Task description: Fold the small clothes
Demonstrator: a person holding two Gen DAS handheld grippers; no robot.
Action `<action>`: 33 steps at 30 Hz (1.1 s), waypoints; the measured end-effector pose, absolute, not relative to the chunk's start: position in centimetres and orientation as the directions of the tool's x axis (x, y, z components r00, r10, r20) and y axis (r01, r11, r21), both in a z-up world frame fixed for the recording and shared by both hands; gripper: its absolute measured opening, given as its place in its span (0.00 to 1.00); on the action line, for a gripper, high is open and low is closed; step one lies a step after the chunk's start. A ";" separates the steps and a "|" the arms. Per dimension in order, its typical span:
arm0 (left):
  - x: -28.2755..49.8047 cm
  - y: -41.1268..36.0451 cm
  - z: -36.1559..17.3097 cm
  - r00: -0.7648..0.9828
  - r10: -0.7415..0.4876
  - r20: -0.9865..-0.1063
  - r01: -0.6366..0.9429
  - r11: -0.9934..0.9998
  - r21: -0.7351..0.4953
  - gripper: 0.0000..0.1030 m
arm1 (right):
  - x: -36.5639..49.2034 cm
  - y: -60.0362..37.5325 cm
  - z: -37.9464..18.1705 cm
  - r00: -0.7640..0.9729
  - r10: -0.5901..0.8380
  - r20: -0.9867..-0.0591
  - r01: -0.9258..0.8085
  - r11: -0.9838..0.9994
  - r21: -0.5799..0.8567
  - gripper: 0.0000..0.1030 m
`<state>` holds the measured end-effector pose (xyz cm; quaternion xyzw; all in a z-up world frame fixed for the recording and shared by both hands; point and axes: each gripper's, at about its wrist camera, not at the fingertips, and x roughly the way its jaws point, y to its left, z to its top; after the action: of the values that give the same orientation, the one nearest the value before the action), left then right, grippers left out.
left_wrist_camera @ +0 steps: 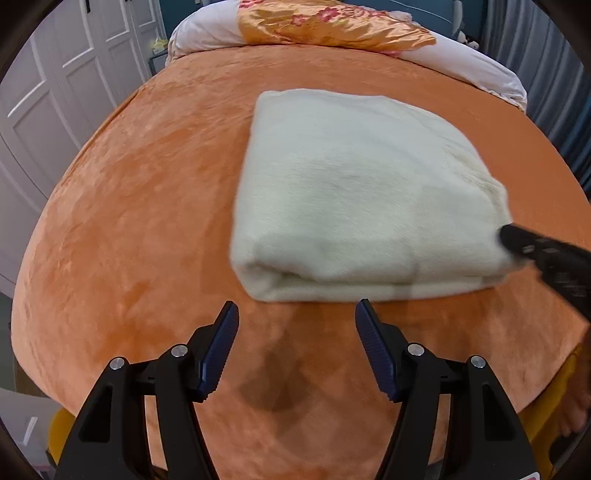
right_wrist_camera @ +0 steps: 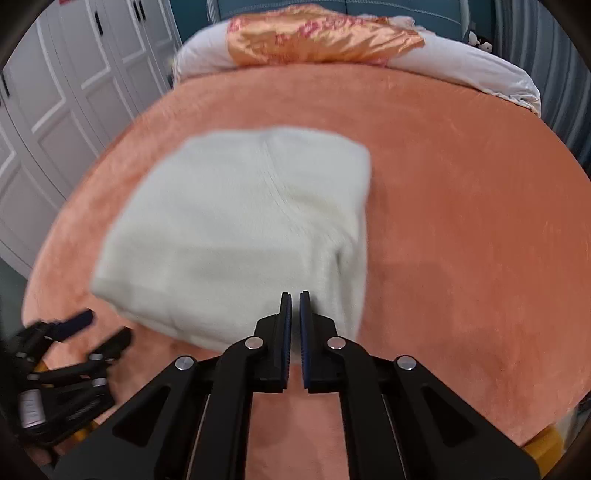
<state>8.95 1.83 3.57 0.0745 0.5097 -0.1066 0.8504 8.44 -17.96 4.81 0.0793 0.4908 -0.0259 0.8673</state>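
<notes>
A cream knitted garment, folded into a thick rectangle, lies on the orange bedcover. My left gripper is open just in front of its near folded edge, with nothing between the fingers. My right gripper is shut, its tips over the near right corner of the garment. Whether it pinches any fabric I cannot tell. The left wrist view shows the right gripper touching the garment's right edge. In the right wrist view the left gripper appears blurred at the lower left.
A white pillow with an orange flowered quilt lies along the far end of the bed. White wardrobe doors stand to the left and a grey curtain hangs to the right. Bare bedcover stretches right of the garment.
</notes>
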 end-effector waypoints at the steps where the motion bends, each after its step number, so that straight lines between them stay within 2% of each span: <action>1: 8.6 1.5 3.6 0.458 -0.102 -0.883 0.260 0.965 0.023 0.63 | 8.8 -18.4 3.9 0.498 0.044 -0.866 0.132 0.983 0.126 0.01; 6: 7.2 0.9 4.0 0.470 -0.097 -0.877 0.271 0.962 0.039 0.64 | 6.6 -18.4 5.3 0.534 0.066 -0.843 0.154 0.973 0.174 0.02; 9: 6.3 0.6 3.7 0.482 -0.084 -0.872 0.263 0.963 0.053 0.65 | 4.2 -17.1 5.8 0.561 0.028 -0.827 0.146 0.980 0.133 0.10; 11: 5.8 0.4 3.3 0.487 -0.077 -0.870 0.251 0.966 0.055 0.65 | 2.8 -16.8 5.7 0.575 0.004 -0.818 0.154 0.982 0.113 0.21; 13: 5.3 0.3 3.0 0.497 -0.067 -0.865 0.240 0.969 0.063 0.65 | 1.5 -16.4 5.2 0.585 -0.016 -0.811 0.165 0.981 0.100 0.36; 17: 4.2 -0.2 1.9 0.519 -0.042 -0.854 0.241 0.965 0.100 0.66 | -0.1 -15.8 4.1 0.591 -0.055 -0.805 0.195 0.978 0.076 0.46; 20: 3.6 -0.2 1.1 0.527 -0.048 -0.848 0.238 0.967 0.094 0.66 | -0.8 -15.2 3.6 0.616 -0.092 -0.783 0.222 0.973 0.060 0.57; 23: 3.2 -0.2 -0.2 0.514 -0.058 -0.856 0.239 0.968 0.077 0.66 | -1.2 -14.5 2.7 0.608 -0.112 -0.786 0.229 0.973 0.038 0.62; 29: 2.1 -0.5 -1.1 0.581 -0.041 -0.813 0.242 0.962 0.124 0.69 | -1.4 -14.8 0.6 0.574 -0.107 -0.812 0.253 0.966 0.051 0.64; 33: 2.5 0.7 -1.8 0.574 -0.042 -0.818 0.174 0.982 0.072 0.85 | -1.9 -14.3 -0.3 0.584 -0.134 -0.800 0.248 0.969 0.019 0.66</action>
<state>2.55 0.67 -1.84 0.0723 0.4572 -0.0611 0.8843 -1.88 -14.34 -0.33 0.0644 0.4430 -0.1074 0.8877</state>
